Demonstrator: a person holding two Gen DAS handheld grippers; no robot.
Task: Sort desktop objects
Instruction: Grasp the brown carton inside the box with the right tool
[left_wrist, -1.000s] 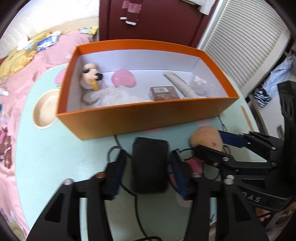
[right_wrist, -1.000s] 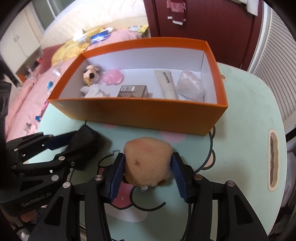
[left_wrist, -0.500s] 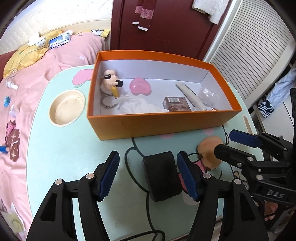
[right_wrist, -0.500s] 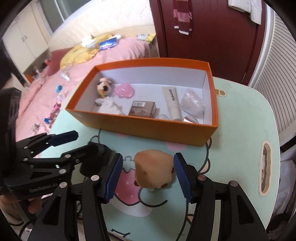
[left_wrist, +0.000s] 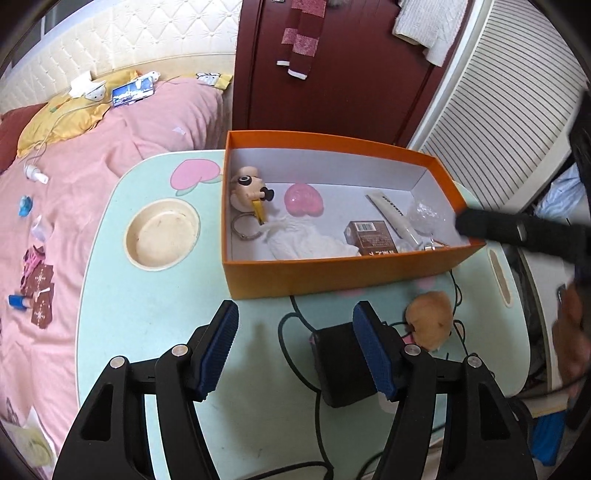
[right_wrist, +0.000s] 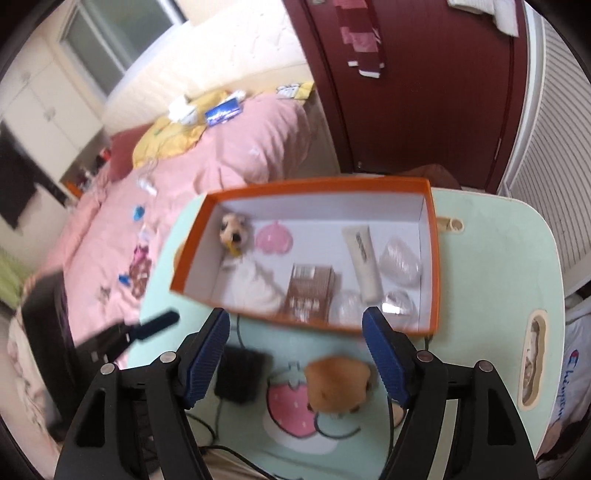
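The left hand-held gripper (left_wrist: 295, 350) hangs above the mint-green surface (left_wrist: 147, 302) with its blue-padded fingers (left_wrist: 218, 345) spread wide and nothing between them. The black adapter block (left_wrist: 338, 365) lies on the surface just beyond and beside its right finger, outside the gap, with a dark cable (left_wrist: 291, 332) looping from it across the space ahead of the fingers. Further to that gripper's right, the tan plush toy (left_wrist: 430, 319) rests on the surface, near the block but apart from it. Straight ahead sits the orange box (left_wrist: 332, 273), its near wall just past the fingertips; inside are a doll-head keychain (left_wrist: 249, 186), a pink heart-shaped piece (left_wrist: 304, 199), white tissue (left_wrist: 306, 240), a small brown carton (left_wrist: 369, 236), a white tube (left_wrist: 393, 214) and crumpled clear plastic (left_wrist: 424, 216). A round cream dish (left_wrist: 162, 232) lies ahead and to the left.

The right hand-held gripper (right_wrist: 295, 354) is likewise wide apart and empty, held above the surface. The plush toy (right_wrist: 340, 382) lies below it within the span of its fingers, closer to the right one, touching neither. The adapter block (right_wrist: 242, 374) sits by the left finger. This view is blurred.
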